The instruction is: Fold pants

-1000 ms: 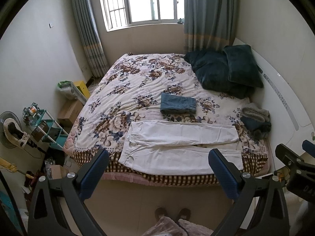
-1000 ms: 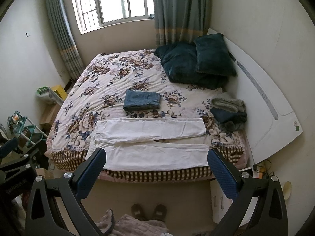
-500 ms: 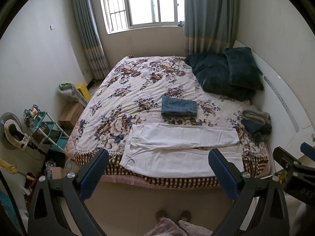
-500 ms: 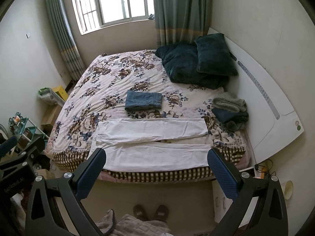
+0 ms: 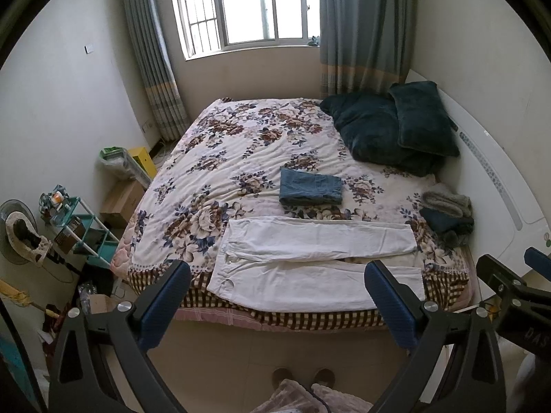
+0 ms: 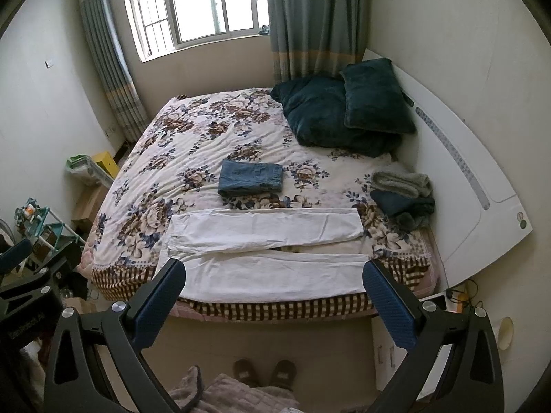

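Left wrist view: the left gripper (image 5: 277, 290) is held above the floor short of the bed (image 5: 241, 144), its 2 blue-padded fingers (image 5: 165, 304) spread wide apart and holding nothing. The white pants (image 5: 316, 261) lie flat along the near edge of the bed, waist to the left, both legs extending right with a narrow gap between them. The near leg's cuff is partly covered by the right finger. Folded blue jeans (image 5: 311, 191) lie just beyond the pants. At the right border, part of the right gripper is visible but cut off.

Right wrist view: the right gripper (image 6: 273, 290) likewise has its fingers (image 6: 387, 304) wide apart and empty. The white pants (image 6: 265, 251) lie across the near bed edge; the waist corner is hidden behind the left finger. Slippers (image 6: 263, 373) show on the floor below.
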### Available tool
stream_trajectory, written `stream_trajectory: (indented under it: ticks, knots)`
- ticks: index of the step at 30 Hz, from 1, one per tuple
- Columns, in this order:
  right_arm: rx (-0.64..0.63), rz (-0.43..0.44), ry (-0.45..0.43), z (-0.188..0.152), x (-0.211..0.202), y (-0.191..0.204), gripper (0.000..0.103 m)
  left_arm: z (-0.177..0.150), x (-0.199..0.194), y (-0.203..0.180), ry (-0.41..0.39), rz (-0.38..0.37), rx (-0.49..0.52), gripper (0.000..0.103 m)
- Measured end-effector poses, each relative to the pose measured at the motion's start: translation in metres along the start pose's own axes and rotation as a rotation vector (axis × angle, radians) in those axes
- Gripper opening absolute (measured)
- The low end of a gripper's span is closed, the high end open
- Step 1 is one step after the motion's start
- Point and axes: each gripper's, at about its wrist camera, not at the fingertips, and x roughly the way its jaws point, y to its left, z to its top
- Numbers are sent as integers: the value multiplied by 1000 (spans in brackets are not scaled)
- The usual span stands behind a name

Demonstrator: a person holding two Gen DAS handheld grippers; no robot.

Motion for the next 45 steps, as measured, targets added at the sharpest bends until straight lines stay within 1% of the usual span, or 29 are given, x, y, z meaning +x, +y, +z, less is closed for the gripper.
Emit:
stream_trajectory:
  ticks: [16, 18, 23, 26, 29, 33, 34, 37, 41, 45]
  knots:
    - [1, 2, -2, 0, 0, 1, 103, -5, 0, 1, -1, -1, -1, 102]
    - [1, 3, -1, -1, 0, 2, 103, -2, 0, -1, 0, 1, -1, 103]
    - [-5, 16, 5, 8, 6, -5, 103, 0, 1, -4, 1, 6, -9, 102]
    - [-3, 15, 2, 7, 6, -2, 103, 2, 6, -8, 3, 18, -17, 102]
    - [7, 15, -2, 11, 15, -10, 103, -4, 20, -14, 4, 35, -23, 103]
    - [20, 14, 14, 18, 46, -25, 103, -5, 49, -24, 5, 73, -44, 103]
    - [21, 11, 19, 20, 59, -30, 103, -5, 61, -27, 21, 92, -46, 103]
    - [3, 0, 67, 25, 101, -42, 103, -8, 89, -34, 60, 113, -61, 103]
    - [-13, -32, 107, 26, 153, -54, 103, -11, 136, -44, 145, 109, -81, 103]
    - [-9, -40, 174, 26, 208, -64, 103, -7, 180, -52, 201, 110, -81, 103]
